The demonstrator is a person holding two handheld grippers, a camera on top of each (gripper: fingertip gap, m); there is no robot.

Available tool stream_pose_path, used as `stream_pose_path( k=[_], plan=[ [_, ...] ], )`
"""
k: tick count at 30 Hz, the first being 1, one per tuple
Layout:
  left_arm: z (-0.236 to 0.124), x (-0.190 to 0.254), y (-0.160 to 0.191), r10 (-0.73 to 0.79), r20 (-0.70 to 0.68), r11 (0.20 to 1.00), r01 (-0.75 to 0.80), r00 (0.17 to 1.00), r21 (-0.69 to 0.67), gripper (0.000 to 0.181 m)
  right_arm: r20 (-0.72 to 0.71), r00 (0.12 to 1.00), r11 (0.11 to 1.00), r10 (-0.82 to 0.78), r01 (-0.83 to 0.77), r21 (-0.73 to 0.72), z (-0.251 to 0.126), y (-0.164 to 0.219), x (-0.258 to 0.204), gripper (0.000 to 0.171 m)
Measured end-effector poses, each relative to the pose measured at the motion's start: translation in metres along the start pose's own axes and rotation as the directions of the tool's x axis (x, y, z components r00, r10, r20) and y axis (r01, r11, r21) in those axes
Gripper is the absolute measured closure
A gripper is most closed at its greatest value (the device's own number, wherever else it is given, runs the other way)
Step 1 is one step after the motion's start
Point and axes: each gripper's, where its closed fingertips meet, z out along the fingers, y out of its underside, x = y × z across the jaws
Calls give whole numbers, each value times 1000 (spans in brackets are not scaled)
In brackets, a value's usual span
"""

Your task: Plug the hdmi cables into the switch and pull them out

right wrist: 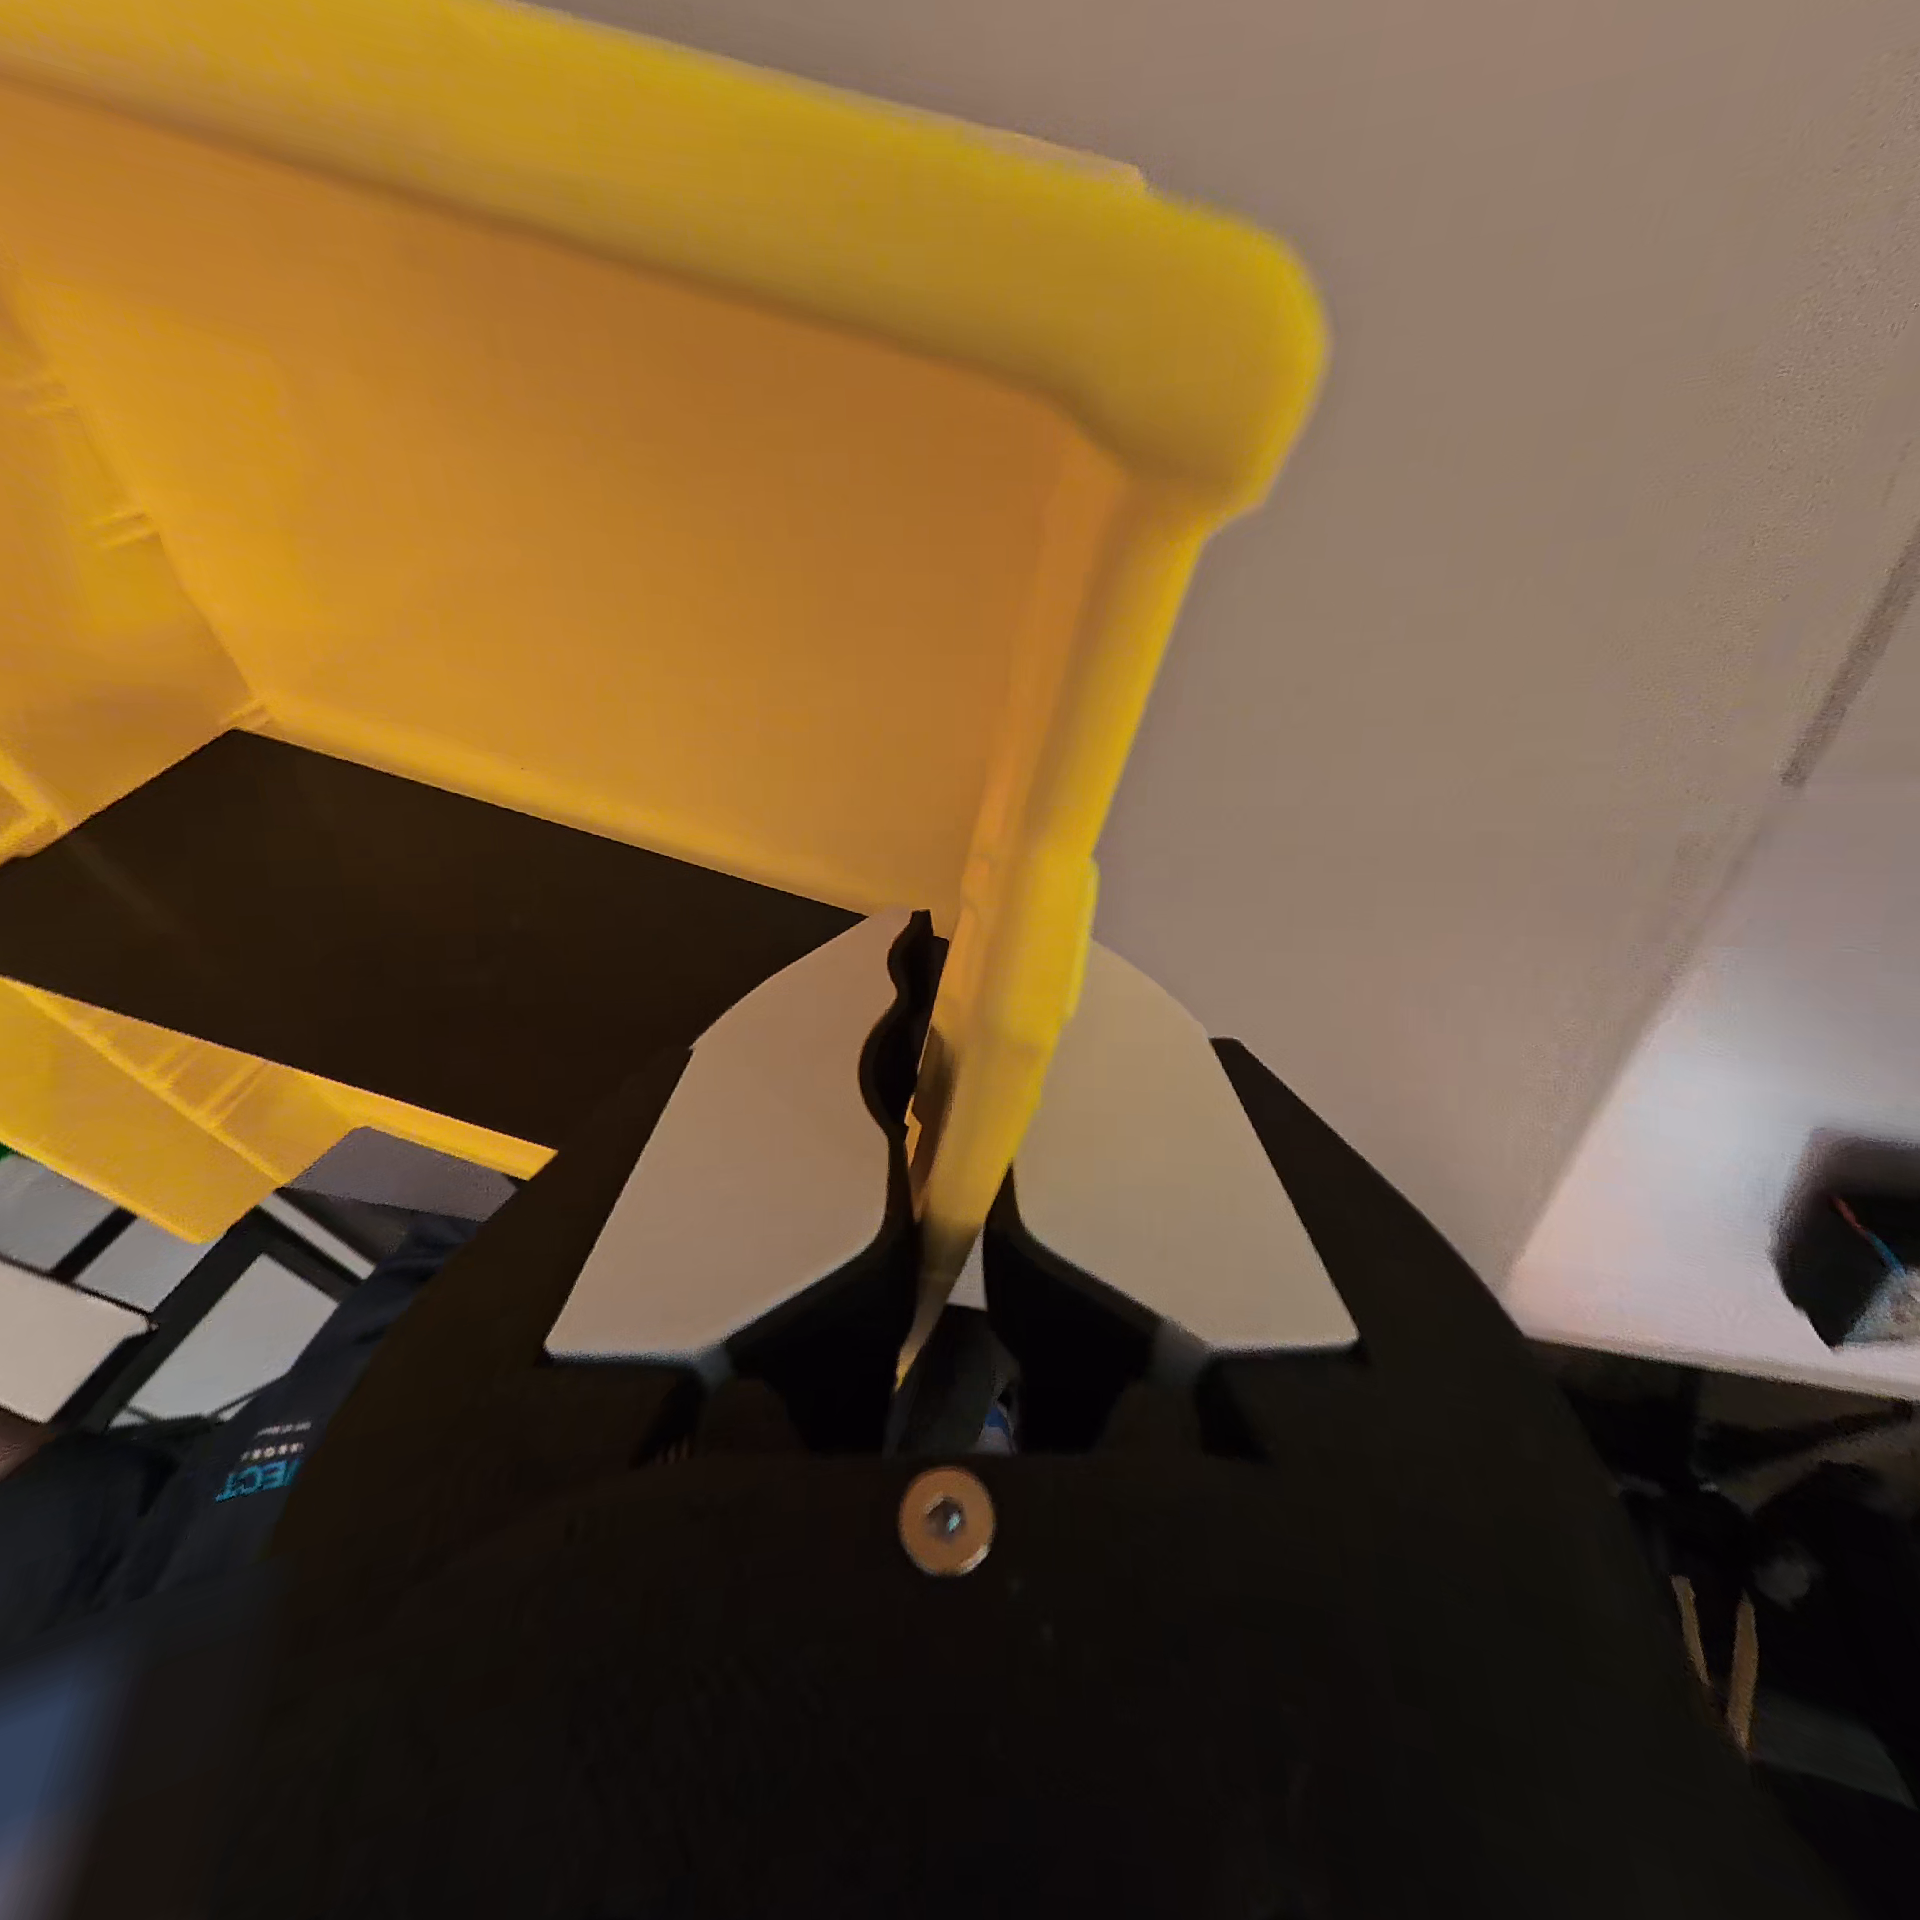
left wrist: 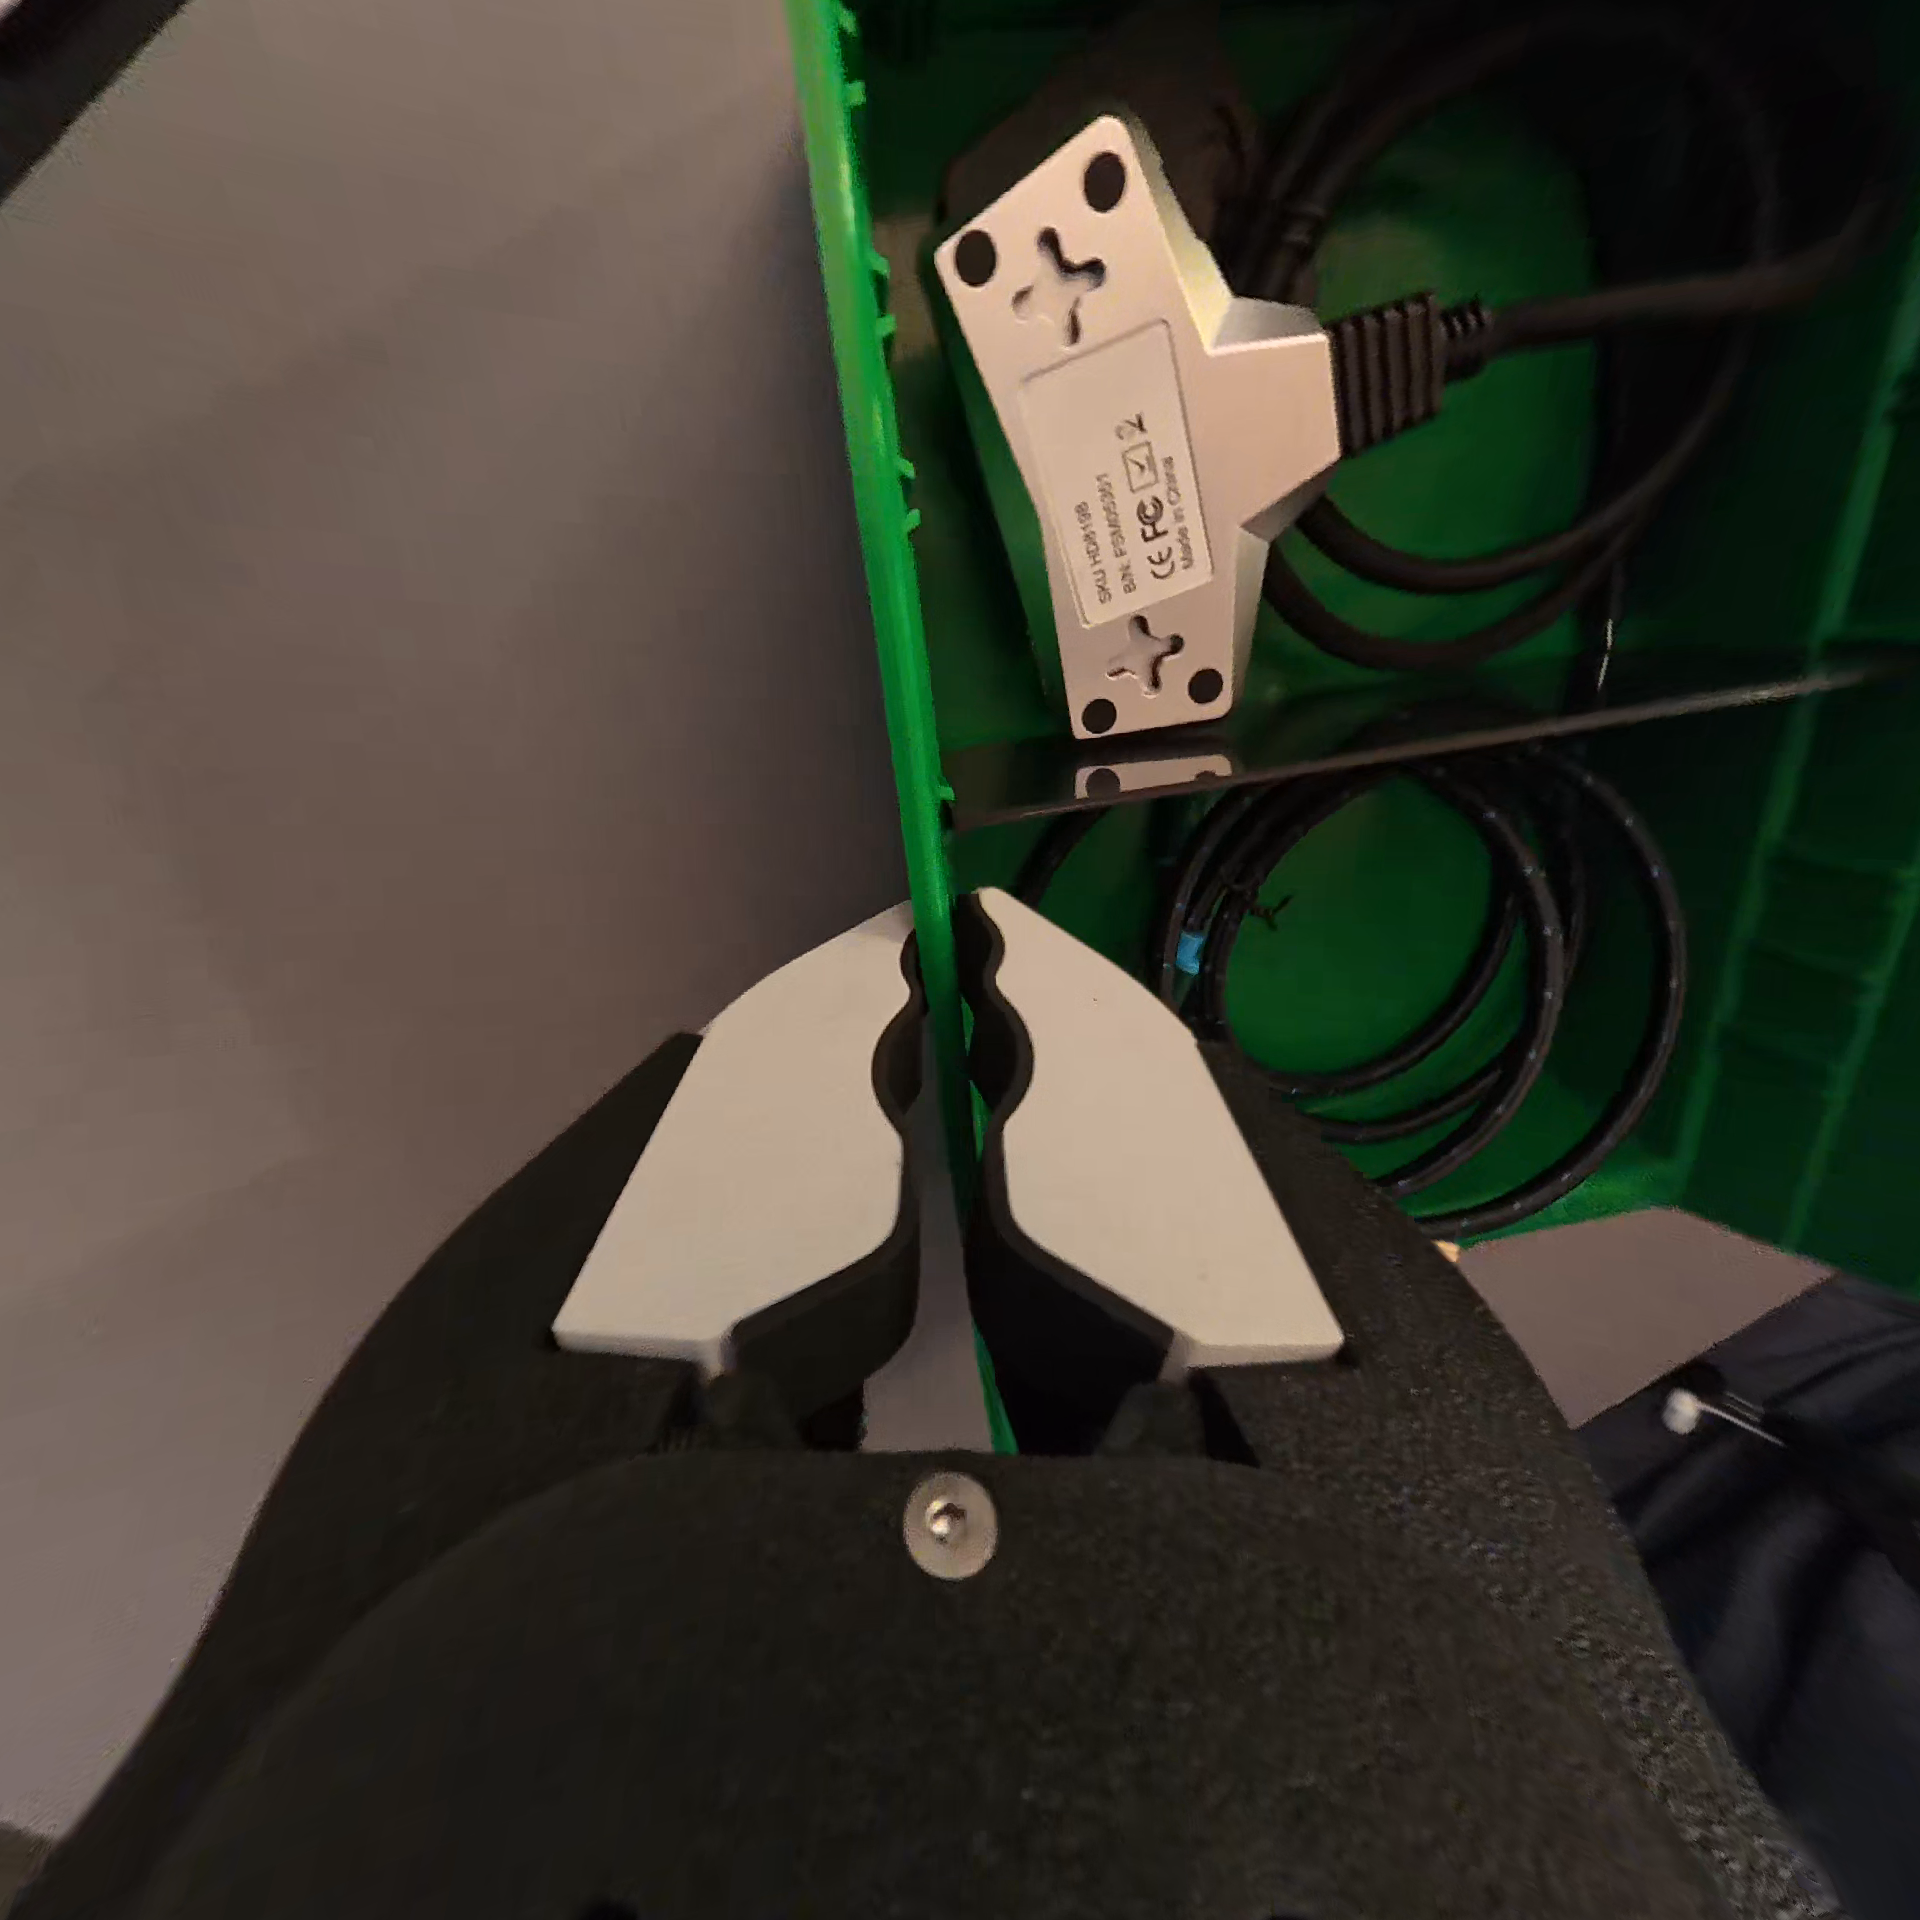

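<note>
In the left wrist view my left gripper [left wrist: 943, 956] is shut on the thin side wall of a green bin [left wrist: 883, 540], one pad on each side of it. Inside the bin a silver HDMI switch [left wrist: 1127, 436] lies underside up, with a black cable [left wrist: 1621, 312] leaving its right side. A black divider [left wrist: 1455, 743] splits the bin. A coiled black HDMI cable [left wrist: 1558, 997] lies in the nearer compartment. In the right wrist view my right gripper [right wrist: 977, 956] is shut on the side wall of a yellow bin [right wrist: 623, 499], held up and tilted.
A grey table top [left wrist: 416, 623] lies left of the green bin. Behind the yellow bin are a pale wall [right wrist: 1558, 312] and a white ledge with a dark box [right wrist: 1860, 1236]. A person's dark clothing [right wrist: 208, 1455] shows at the lower left. Some 60 cm of space lies between my two pairs of fingers.
</note>
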Motion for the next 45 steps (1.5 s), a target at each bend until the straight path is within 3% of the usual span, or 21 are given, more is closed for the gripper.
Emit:
stream_pose_path(
  k=[5, 10, 16, 26, 32, 36, 45],
  plan=[
    [-24, -80, 57, -215, -3, 973, 215, 977, 82, 178, 40, 995, 994, -96, 98, -53, 31, -21, -57, 158],
    [-50, -154, 126, -366, 90, 922, 348, 926, 171, 178, -1, 985, 983, -171, 170, -71, 41, -33, -94, 161],
    [-66, -189, 176, -450, 85, 876, 420, 889, 238, 177, -17, 981, 978, -192, 190, -89, 48, -31, -120, 162],
    [-67, -200, 182, -367, 221, 918, 314, 903, 241, 175, -46, 992, 991, -116, 113, -65, 48, -44, -126, 164],
    [-65, -196, 178, -347, 161, 912, 293, 924, 286, 176, -57, 978, 978, -201, 197, -67, 47, -50, -127, 164],
    [-63, -189, 174, -284, 193, 933, 225, 939, 279, 176, -74, 973, 975, -218, 215, -49, 46, -56, -125, 164],
    [-63, -188, 174, -329, 138, 906, 272, 934, 323, 177, -89, 969, 973, -230, 226, -49, 41, -57, -104, 164]
  ],
)
